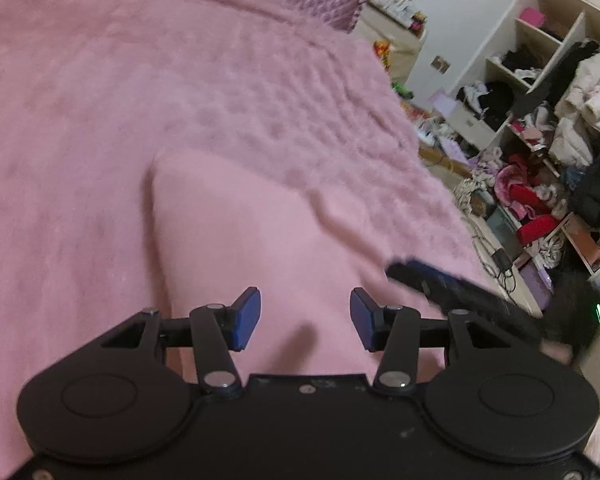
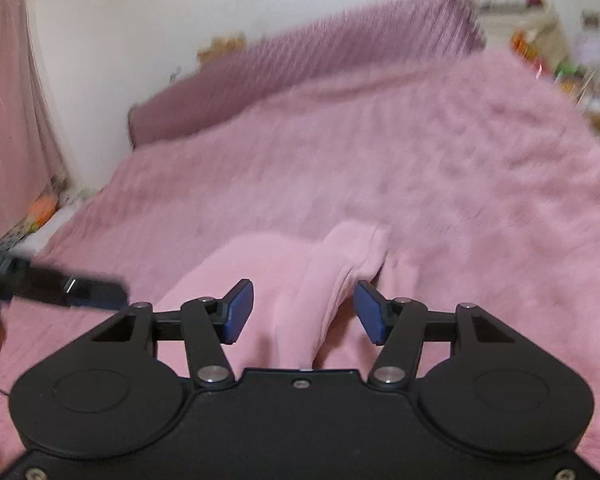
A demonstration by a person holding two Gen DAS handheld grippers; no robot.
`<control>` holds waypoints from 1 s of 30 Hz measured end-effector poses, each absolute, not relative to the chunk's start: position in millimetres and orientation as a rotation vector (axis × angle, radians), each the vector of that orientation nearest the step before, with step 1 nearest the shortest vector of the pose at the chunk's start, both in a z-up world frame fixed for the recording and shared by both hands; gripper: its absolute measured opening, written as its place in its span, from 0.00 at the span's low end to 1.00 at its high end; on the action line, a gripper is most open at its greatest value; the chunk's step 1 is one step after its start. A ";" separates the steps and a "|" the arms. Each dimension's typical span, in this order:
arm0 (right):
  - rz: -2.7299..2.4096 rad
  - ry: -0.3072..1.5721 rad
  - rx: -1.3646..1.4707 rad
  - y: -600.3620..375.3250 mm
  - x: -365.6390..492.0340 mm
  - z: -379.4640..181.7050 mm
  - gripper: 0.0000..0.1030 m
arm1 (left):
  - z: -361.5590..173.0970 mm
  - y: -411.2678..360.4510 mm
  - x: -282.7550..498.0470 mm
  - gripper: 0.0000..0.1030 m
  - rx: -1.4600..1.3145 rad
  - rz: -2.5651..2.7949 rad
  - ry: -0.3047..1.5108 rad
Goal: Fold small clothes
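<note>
Two tongs, left tongs [image 1: 305, 319] and right tongs [image 2: 303, 311], agape, empty; one pink garment [image 2: 284, 264] on blanket [image 1: 100, 120].

My right wrist view smears the headboard [image 2: 300, 60] and bed blanket [image 2: 460, 152]. The pink garment [image 1: 260, 240] runs under my left gripper's body, its near edge hidden. Shelf clutter [image 1: 540, 184] stays unreadable.
</note>
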State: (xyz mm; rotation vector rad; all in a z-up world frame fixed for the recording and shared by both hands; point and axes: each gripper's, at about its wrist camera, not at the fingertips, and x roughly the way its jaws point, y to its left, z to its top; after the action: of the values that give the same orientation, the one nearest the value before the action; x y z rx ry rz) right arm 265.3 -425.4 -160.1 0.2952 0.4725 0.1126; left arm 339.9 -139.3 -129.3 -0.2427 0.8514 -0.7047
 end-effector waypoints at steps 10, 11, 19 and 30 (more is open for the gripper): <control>0.103 0.501 0.450 -429.9 282.6 -169.9 0.13 | -156.8 -171.9 320.4 0.51 -0.175 -0.773 0.853; 0.095 0.481 0.449 -433.0 280.8 -163.6 0.13 | -156.1 -175.9 320.9 0.51 -0.182 -0.792 0.856; 0.019 0.601 0.411 -454.0 303.5 -191.6 0.12 | -170.5 -200.3 337.3 0.51 -0.222 -0.833 0.906; 0.096 0.430 0.364 -448.0 252.3 -169.0 0.32 | -188.9 -218.0 322.2 0.52 -0.039 -0.824 0.837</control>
State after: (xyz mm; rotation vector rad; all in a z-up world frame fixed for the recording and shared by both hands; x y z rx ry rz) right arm 252.3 -448.0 -169.0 0.3636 0.4300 0.0964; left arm 322.2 -218.0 -188.9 -0.0391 0.8369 -0.8236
